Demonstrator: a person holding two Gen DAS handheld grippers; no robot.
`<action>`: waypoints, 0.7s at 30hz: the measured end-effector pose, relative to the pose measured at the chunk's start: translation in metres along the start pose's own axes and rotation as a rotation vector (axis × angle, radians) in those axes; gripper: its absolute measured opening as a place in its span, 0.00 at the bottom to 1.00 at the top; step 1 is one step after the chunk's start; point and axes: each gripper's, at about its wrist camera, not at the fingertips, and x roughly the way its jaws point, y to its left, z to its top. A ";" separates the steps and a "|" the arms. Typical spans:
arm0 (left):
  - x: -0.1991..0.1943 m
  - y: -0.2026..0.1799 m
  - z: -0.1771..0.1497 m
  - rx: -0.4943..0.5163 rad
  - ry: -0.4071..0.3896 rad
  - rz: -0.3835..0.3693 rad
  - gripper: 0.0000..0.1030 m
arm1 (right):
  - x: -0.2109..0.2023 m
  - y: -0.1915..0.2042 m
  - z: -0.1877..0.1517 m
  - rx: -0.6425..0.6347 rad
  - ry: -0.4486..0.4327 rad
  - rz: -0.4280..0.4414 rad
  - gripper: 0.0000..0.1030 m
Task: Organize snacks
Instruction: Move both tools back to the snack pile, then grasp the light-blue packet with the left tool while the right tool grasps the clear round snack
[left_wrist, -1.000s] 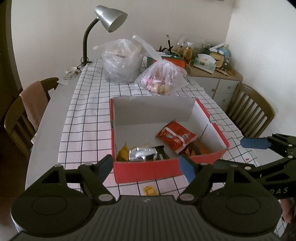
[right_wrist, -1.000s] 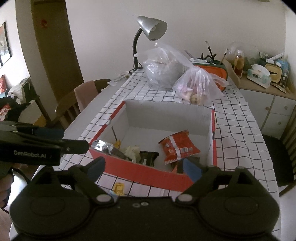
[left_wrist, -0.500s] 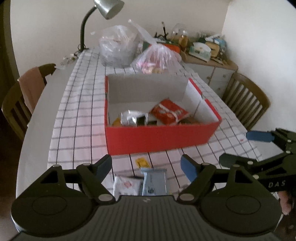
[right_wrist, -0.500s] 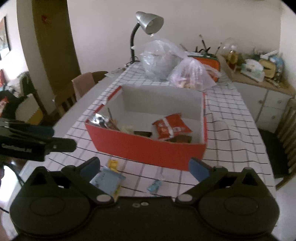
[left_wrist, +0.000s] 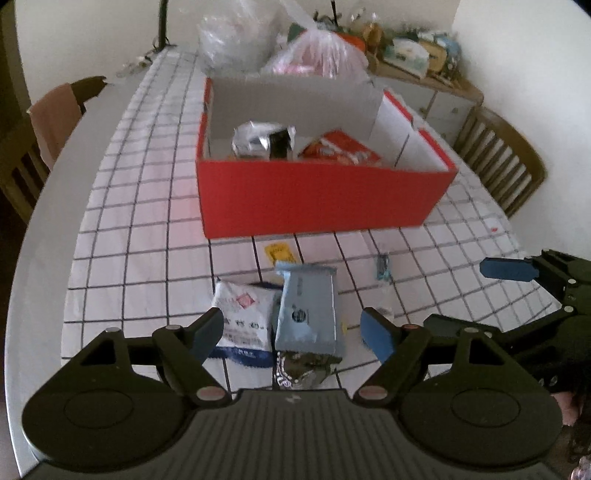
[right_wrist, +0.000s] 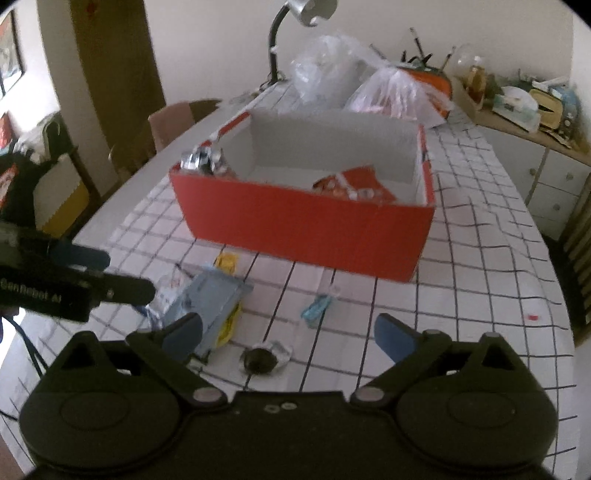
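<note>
A red cardboard box (left_wrist: 321, 195) (right_wrist: 303, 225) holds a silver packet (left_wrist: 258, 140) and a red snack bag (left_wrist: 343, 149). In front of it on the checked cloth lie a light blue packet (left_wrist: 308, 310) (right_wrist: 210, 306), a white packet (left_wrist: 243, 317), a small yellow sachet (left_wrist: 280, 254) (right_wrist: 226, 261), a small teal wrapper (left_wrist: 384, 266) (right_wrist: 316, 308) and a dark round sweet (right_wrist: 260, 360). My left gripper (left_wrist: 293, 332) is open over the blue and white packets. My right gripper (right_wrist: 288, 334) is open, above the dark sweet.
Two filled plastic bags (right_wrist: 373, 85) and a desk lamp (right_wrist: 291, 22) stand behind the box. Wooden chairs (left_wrist: 502, 158) flank the table. A cluttered sideboard (right_wrist: 524, 110) is at the back right. The table edge (left_wrist: 33, 236) runs along the left.
Both grippers have pulled back and dropped lower toward the near table edge. The loose packets in front of the box have come into view; the box looks farther off.
</note>
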 end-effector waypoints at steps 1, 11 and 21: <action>0.005 -0.003 -0.001 0.016 0.013 0.004 0.79 | 0.003 0.002 -0.003 -0.013 0.010 0.002 0.92; 0.036 -0.015 0.007 0.063 0.083 0.015 0.79 | 0.027 0.008 -0.023 -0.055 0.097 0.040 0.75; 0.072 -0.021 0.023 0.018 0.205 0.018 0.78 | 0.055 0.012 -0.018 -0.050 0.165 0.084 0.63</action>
